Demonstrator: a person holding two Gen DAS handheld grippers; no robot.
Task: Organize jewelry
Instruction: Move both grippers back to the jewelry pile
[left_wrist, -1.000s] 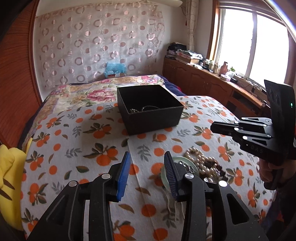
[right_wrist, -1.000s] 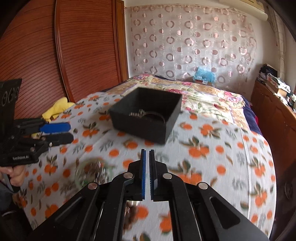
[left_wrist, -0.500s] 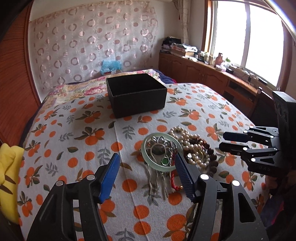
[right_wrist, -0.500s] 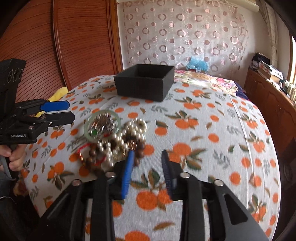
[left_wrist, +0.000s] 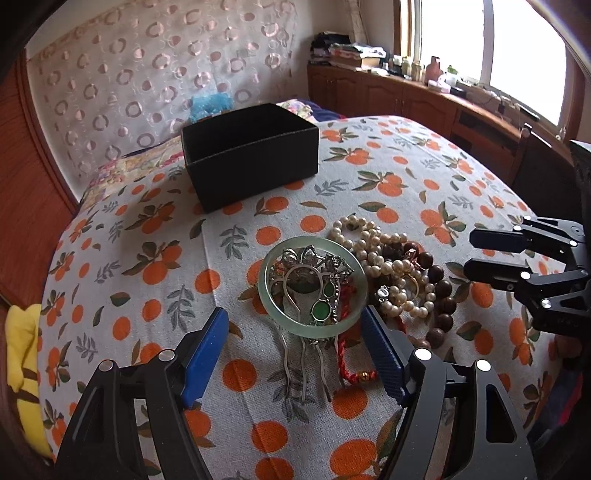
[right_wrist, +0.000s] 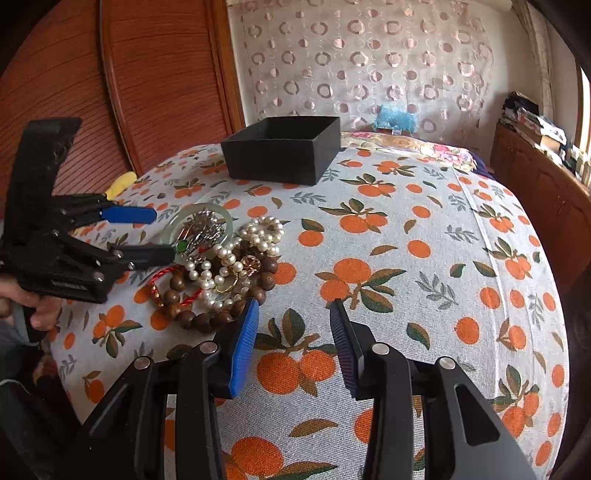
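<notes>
Black box apart from jewelry pile

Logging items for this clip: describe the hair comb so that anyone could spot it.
On the orange-print cloth, in front of the black box, lies a jewelry heap. The hair comb lies at its left edge, across the jade bangle. It alone is silver metal with long wavy prongs and a green stone.

Box behind the jewelry pile, well apart, both on the bed. Hair comb inside the bangle, pearl strand just right, wooden beads beyond.
</notes>
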